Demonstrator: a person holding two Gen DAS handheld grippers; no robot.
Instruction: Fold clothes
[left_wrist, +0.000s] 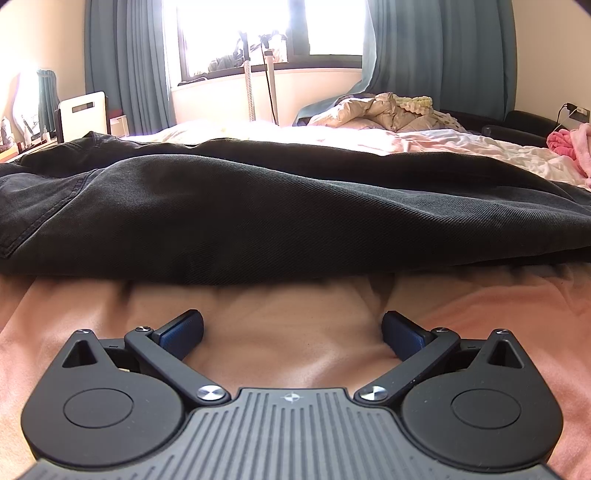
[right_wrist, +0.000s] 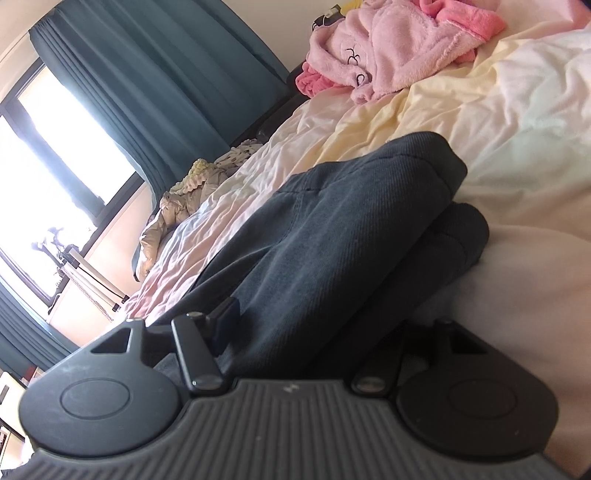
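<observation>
Black jeans (left_wrist: 277, 206) lie folded lengthwise across the bed, filling the middle of the left wrist view. My left gripper (left_wrist: 293, 328) rests on the pink sheet (left_wrist: 74, 302) just short of the jeans' near edge, open, with only sheet between its blue pads. In the right wrist view, which is rolled to one side, the folded end of the jeans (right_wrist: 351, 229) fills the gap of my right gripper (right_wrist: 325, 325). One fingertip (right_wrist: 226, 317) presses against the denim; the other is hidden under the fabric.
A pink fluffy robe (right_wrist: 388, 48) lies bunched at the far right of the bed. A beige puffer jacket (left_wrist: 376, 110) sits near the window beside teal curtains (left_wrist: 443, 55). A stand (left_wrist: 251, 85) rises behind the bed. Rumpled pale bedding (right_wrist: 517, 110) surrounds the jeans.
</observation>
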